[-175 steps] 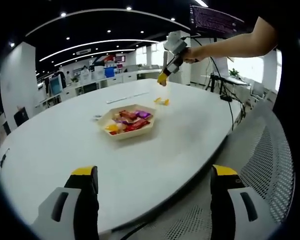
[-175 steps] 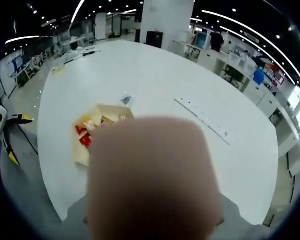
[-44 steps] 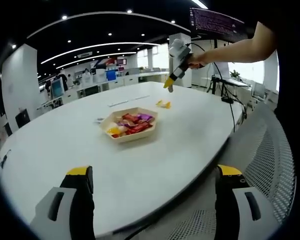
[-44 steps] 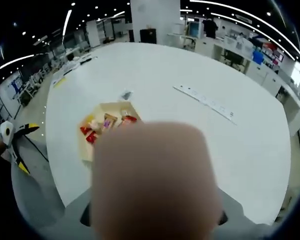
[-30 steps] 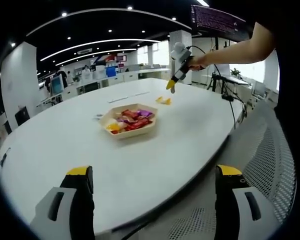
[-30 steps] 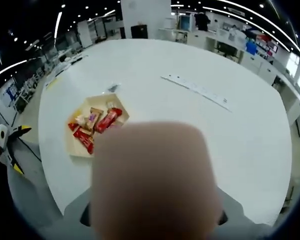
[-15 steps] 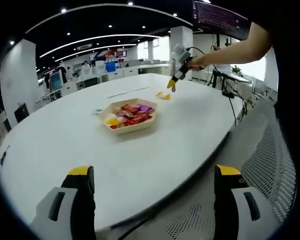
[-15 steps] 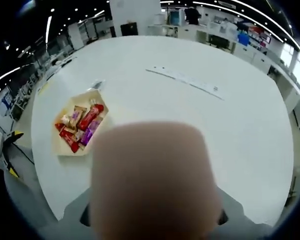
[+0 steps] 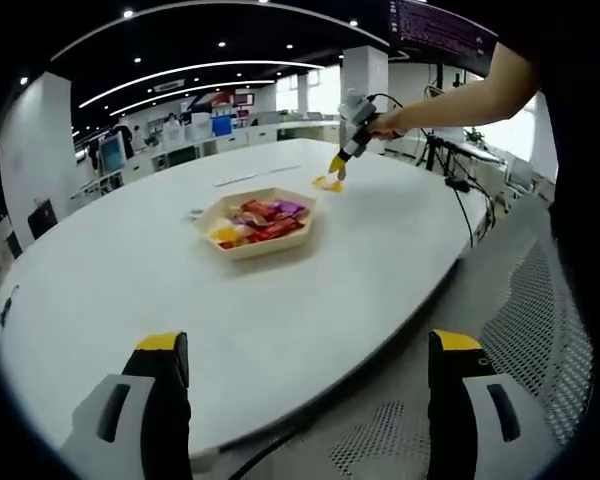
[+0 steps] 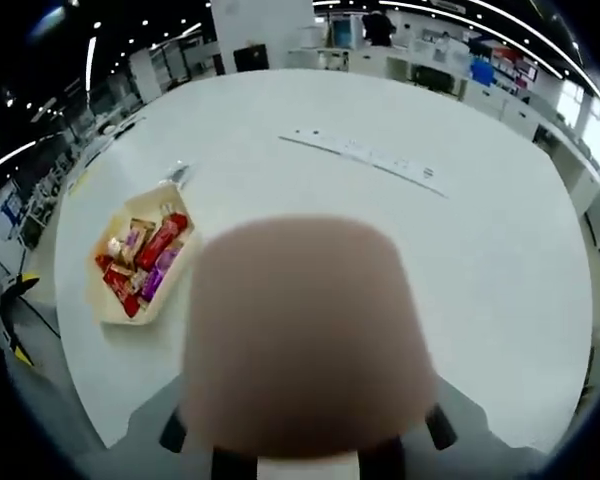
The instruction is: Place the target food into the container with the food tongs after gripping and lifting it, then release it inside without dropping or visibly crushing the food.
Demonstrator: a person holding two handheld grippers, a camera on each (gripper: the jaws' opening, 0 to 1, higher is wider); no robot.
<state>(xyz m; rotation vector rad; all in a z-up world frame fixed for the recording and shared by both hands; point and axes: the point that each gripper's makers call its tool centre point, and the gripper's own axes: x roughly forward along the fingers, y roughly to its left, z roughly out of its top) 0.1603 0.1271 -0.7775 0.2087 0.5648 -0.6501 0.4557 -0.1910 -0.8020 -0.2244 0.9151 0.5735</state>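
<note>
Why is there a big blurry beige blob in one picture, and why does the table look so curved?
In the right gripper view, the beige blob sits too close to the lens to be in focus, hiding much of the table. In the left gripper view, the fisheye lens bows the table's edge and the ceiling light strips; the snack tray stays fairly sharp.

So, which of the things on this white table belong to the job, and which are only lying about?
Job:
- hexagonal tray of wrapped snacks
- small yellow item, perhaps the tongs
- right gripper, close above it
- left gripper, jaws wide apart

Lying about:
- long white strip
- small packet beside the tray
- mesh chair
</note>
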